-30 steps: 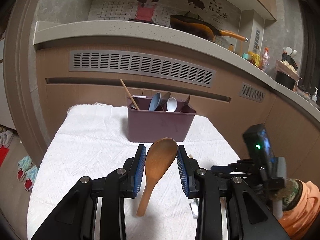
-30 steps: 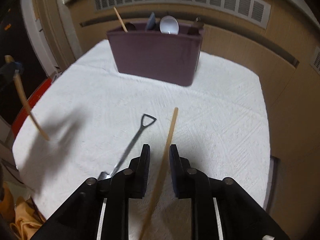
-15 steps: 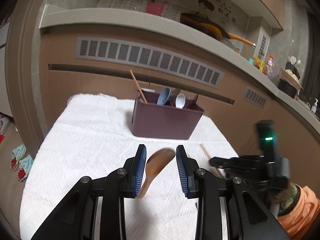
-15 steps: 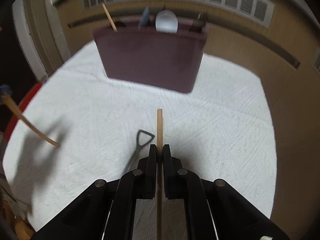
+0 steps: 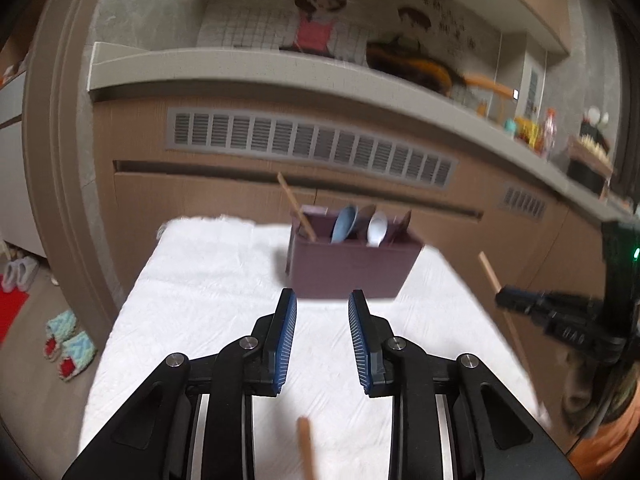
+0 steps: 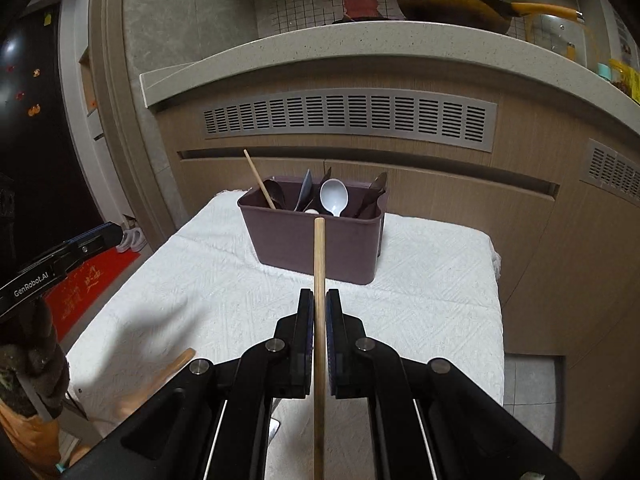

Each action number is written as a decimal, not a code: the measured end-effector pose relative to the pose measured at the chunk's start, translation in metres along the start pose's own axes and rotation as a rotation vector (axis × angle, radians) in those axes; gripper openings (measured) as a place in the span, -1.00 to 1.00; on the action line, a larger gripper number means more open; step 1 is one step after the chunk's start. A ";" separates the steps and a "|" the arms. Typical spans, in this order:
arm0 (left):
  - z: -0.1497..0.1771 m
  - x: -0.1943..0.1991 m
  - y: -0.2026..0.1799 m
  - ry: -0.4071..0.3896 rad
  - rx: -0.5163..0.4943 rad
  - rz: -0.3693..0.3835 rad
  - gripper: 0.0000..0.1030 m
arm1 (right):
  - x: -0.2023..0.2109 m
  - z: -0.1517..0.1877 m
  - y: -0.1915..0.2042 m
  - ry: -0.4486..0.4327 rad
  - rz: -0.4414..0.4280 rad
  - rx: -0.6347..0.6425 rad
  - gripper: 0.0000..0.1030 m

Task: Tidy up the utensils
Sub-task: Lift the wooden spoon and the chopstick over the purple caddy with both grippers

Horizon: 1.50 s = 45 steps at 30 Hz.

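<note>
Right gripper (image 6: 319, 312) clamps a chopstick (image 6: 319, 264) at frame center, aimed at the maroon caddy (image 6: 316, 246); left gripper (image 5: 322, 334) closing, nothing between its jaws.

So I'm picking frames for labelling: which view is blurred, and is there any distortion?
Left wrist view: motion-smeared, the utensil caddy and counter edges soft. Right wrist view: crisp, the chopstick and white spoon sharp. Both: fisheye bending of the counter, dark corners.
</note>
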<state>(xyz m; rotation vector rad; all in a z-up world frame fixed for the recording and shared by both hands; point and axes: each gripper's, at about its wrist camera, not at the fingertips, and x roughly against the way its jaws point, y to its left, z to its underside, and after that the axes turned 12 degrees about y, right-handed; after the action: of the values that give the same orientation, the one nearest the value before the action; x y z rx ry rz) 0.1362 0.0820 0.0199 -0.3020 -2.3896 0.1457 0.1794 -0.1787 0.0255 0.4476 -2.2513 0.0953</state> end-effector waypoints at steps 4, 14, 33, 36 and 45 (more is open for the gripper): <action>0.033 -0.018 -0.006 0.174 -0.118 -0.018 -0.44 | -0.007 0.011 0.001 0.041 -0.009 0.011 -0.88; 0.145 -0.032 -0.034 0.495 -0.166 -0.010 -0.27 | -0.023 0.039 -0.004 0.137 -0.010 0.001 -0.88; 0.112 -0.015 -0.046 0.342 -0.158 -0.113 -0.39 | 0.015 0.045 0.007 0.041 -0.046 0.026 -0.88; 0.090 0.007 -0.046 0.241 -0.165 -0.108 -0.69 | 0.024 0.042 0.007 0.010 -0.045 0.030 -0.88; 0.055 0.014 -0.042 0.154 -0.172 -0.118 -0.89 | 0.037 0.034 0.009 -0.041 -0.044 0.036 -0.88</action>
<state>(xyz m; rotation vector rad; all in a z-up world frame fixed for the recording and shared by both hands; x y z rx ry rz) 0.0812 0.0437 -0.0040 -0.2417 -2.2632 -0.1334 0.1294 -0.1888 0.0312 0.5220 -2.2821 0.1045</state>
